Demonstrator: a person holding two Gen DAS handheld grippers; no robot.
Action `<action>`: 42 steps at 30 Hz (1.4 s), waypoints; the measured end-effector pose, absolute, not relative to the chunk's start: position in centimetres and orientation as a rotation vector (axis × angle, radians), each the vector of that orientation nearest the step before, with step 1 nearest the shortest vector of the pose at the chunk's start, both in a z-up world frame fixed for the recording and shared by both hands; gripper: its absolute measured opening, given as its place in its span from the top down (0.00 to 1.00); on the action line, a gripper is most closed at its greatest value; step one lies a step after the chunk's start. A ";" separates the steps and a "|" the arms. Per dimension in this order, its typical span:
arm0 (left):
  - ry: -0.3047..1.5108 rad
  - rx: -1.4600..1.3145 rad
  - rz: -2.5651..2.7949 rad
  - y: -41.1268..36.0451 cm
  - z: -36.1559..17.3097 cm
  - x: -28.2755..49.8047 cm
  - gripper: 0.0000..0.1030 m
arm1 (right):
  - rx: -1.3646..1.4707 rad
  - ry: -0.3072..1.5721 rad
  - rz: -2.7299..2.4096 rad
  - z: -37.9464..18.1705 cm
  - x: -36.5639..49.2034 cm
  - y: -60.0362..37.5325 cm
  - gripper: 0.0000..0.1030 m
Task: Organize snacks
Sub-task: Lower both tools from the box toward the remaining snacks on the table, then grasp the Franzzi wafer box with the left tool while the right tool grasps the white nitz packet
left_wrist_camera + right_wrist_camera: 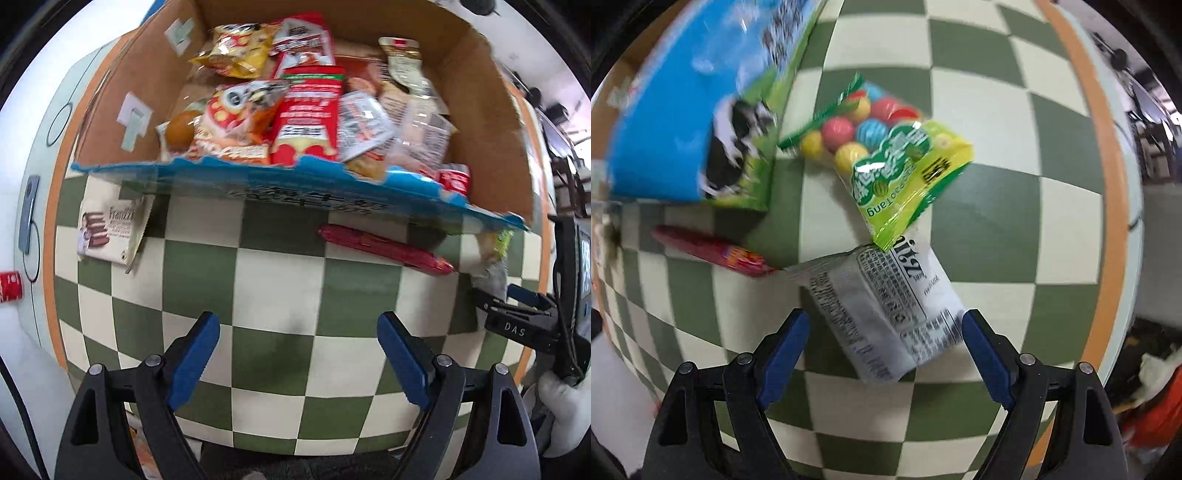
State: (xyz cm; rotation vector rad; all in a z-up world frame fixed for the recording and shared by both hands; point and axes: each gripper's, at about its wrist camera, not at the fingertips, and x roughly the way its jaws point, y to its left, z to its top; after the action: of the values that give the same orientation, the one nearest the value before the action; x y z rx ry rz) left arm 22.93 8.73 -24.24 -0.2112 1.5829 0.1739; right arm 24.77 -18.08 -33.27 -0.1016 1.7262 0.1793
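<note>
In the left wrist view a cardboard box (122, 92) with a blue printed front (295, 188) holds several snack packets (306, 110). My left gripper (297, 350) is open and empty over the checked cloth. A red snack stick (384, 249) and a white Franzzi box (110, 229) lie in front of the box. In the right wrist view my right gripper (884, 349) is open with a white-grey packet (886, 314) lying between its fingers, untouched. A green-yellow gumball bag (886, 158) lies beyond it, the red stick (713, 249) to the left.
The green-and-cream checked cloth (280, 280) has an orange border (1104, 155). The right gripper tool (532, 317) shows at the right edge of the left view. A small red object (10, 286) lies off the cloth at the left.
</note>
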 end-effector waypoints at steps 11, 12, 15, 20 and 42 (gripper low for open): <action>1.509 -0.628 0.393 20.4 -24.1 20.3 0.15 | -0.129 1.758 0.159 -33.6 22.0 -15.7 0.31; 1.490 -0.695 0.432 22.4 -24.1 19.7 0.15 | -0.114 1.762 0.159 -33.5 21.4 -15.4 0.32; 1.442 -0.850 0.530 27.3 -24.5 18.0 0.15 | -0.086 1.755 0.147 -33.0 19.7 -13.7 0.36; 1.452 -1.037 0.593 33.3 -26.7 16.7 0.15 | -0.008 1.767 0.120 -32.9 18.0 -10.3 0.36; 1.670 -0.903 0.559 37.6 -33.2 22.8 0.14 | 0.078 1.787 0.034 -32.5 15.5 -2.6 0.36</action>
State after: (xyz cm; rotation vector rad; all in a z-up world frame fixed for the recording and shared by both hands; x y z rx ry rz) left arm 22.76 37.63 -33.18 -0.9030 1.6696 0.5589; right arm 15.53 -2.63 -32.46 0.0782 1.7872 0.0340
